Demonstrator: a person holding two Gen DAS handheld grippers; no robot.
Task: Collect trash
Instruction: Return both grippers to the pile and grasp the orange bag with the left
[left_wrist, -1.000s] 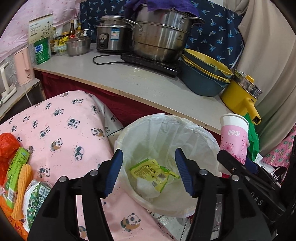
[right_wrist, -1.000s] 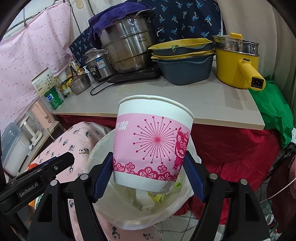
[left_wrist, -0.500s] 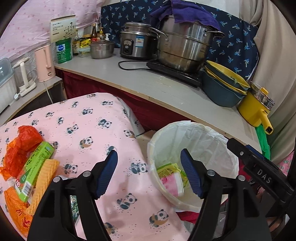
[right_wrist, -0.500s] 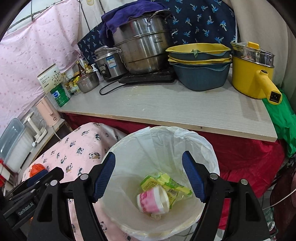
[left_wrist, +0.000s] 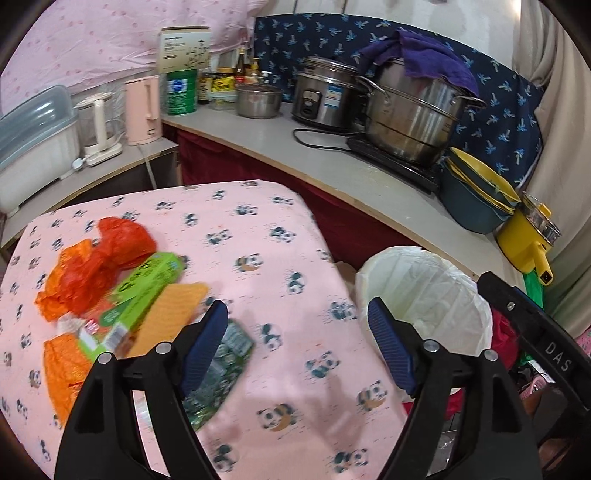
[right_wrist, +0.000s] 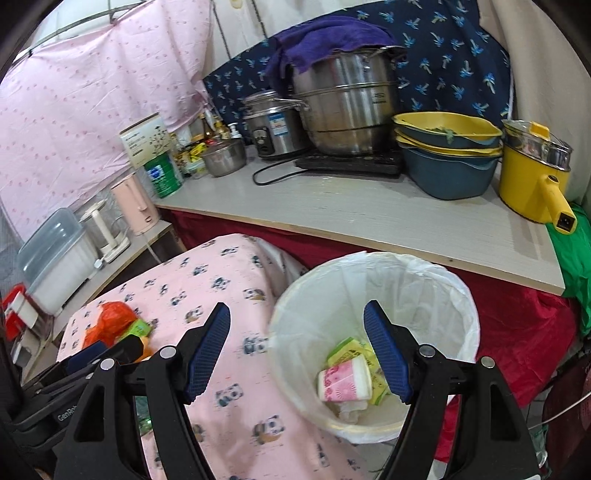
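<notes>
The left claw (left_wrist: 297, 354) is hovering over the pink panda-print surface (left_wrist: 258, 236) with its jaws opening and nothing between its blue pads (left_wrist: 205, 343). Just beside its left pad, a pile of trash is lying on the cloth: a red-orange plastic bag (left_wrist: 96, 266), a green carton (left_wrist: 144, 291) leaning across it, an orange wafer-like piece (left_wrist: 173, 314) alongside the carton, and a dark green printed wrapper (left_wrist: 225, 365) partly hidden behind the pad. An orange packet (left_wrist: 64, 369) is sitting at the near-left edge of the pile. The right claw (right_wrist: 297, 349) is hanging spread wide and empty, its left pad over the cloth and its right pad over the mouth of the white-lined bin (right_wrist: 436, 280), which is standing just beside the cloth-covered surface and below the grey counter (right_wrist: 369, 218). Inside the bin, a pink-patterned paper cup (right_wrist: 343, 384) is lying on its side, resting against a yellow-green wrapper (right_wrist: 349, 349) and some crumpled white paper. In the left view the bin (left_wrist: 424, 284) is showing at the right, its contents hidden by the rim and by the claw's right pad. On the counter, a large steel pot (right_wrist: 347, 107) draped with a purple cloth, stacked yellow-and-blue basins (right_wrist: 447, 155) and a yellow electric pot (right_wrist: 532, 181) are standing in a row.
</notes>
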